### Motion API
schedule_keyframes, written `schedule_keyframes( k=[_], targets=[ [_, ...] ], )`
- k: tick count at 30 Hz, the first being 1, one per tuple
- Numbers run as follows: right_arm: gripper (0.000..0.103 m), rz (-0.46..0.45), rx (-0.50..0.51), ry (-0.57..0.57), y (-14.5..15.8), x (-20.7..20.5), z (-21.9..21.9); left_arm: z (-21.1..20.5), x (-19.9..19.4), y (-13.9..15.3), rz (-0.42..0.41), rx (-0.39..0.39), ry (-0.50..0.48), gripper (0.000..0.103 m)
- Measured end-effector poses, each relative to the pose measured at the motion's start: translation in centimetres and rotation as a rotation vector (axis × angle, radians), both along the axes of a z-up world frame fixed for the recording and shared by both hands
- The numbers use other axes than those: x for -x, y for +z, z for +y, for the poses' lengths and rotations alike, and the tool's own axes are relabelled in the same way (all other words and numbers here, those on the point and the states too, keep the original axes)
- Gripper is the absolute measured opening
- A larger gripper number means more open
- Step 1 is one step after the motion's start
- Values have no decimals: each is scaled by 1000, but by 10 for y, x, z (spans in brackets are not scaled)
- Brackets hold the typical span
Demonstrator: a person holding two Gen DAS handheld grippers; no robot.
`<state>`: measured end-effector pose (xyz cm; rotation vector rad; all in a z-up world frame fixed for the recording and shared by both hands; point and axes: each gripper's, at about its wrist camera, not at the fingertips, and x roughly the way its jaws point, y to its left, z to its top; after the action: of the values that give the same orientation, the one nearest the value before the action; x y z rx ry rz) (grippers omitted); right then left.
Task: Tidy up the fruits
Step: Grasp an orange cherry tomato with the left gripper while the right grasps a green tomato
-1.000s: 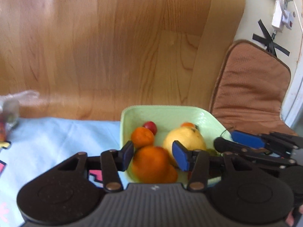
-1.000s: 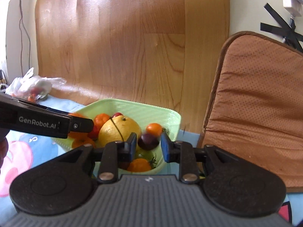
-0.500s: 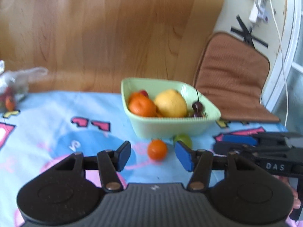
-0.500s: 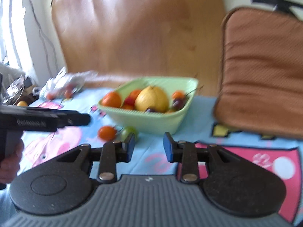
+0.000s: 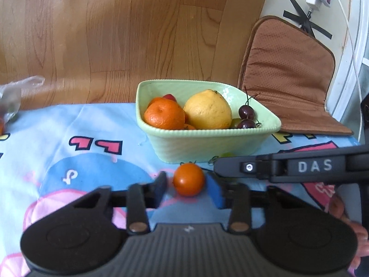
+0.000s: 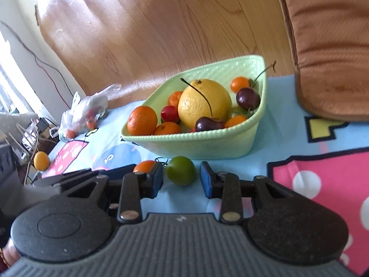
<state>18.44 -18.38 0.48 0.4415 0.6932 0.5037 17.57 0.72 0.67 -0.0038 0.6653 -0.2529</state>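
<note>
**Two strays left in front of the bowl, one claw on each**

Left claw (image 5: 188,185) has just been closing round the small orange fruit (image 5: 188,179), which lies on the blue cloth of the tabletop (image 5: 69,124), just in front of the green bowl (image 5: 207,147). Fruit sits between the blue pads; they look closed up against its sides, tho the near pad is blurred, so contact is a judgement. Fruit prob. not yet lifted, as it looks to rest on the cloth.

Right claw (image 6: 181,180) is lined up on the green fruit (image 6: 180,170), also on the cloth right by the bowl's front wall, next to the orange one. Its pads stand apart w/ a gap each side of the fruit: framing it, not gripping.

Why so: the bowl already holds the big yellow citrus (image 5: 208,109), a mandarin (image 5: 165,113), cherries (image 5: 246,113) and smaller bits, so it reads as the collecting spot. These two are the only loose ones near it, hence one claw each, approaching low and from the front so the pads straddle each fruit at mid-height.

More fruit sits in a plastic bag (image 6: 85,113) toward the far left edge of the tabletop.

Round fruit may roll if a pad nudges it off-centre.
</note>
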Motion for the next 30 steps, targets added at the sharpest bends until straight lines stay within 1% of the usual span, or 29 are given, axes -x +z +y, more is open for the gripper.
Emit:
schedule_keyframes(
  k=[1,3,5,9,12,16,23,27,30],
  targets=[
    [31,2,-2,-6,0,0,0,1,1,0,3,7,2,30],
    [31,9,-3,-8,3,2,-1,3,5,2,14,21,5,29],
    [31,-6,0,-8,5,7,-4,3,16,4,22,34,-9,29],
    [31,-35,13,-8,3,27,-23,-2,49,6,24,41,-52,29],
    [31,-56,18,-1,6,61,-32,-7,81,7,18,39,-70,29],
    [31,-83,28,12,6,111,-41,-14,122,8,9,65,-82,30],
    [31,-191,131,4,5,190,-29,-31,176,6,-29,38,-93,30],
    [31,-246,221,5,-4,214,-17,-36,194,0,-36,18,-91,30],
    [32,-238,241,6,-14,218,-13,-35,201,-8,-35,2,-72,31]
  ],
)
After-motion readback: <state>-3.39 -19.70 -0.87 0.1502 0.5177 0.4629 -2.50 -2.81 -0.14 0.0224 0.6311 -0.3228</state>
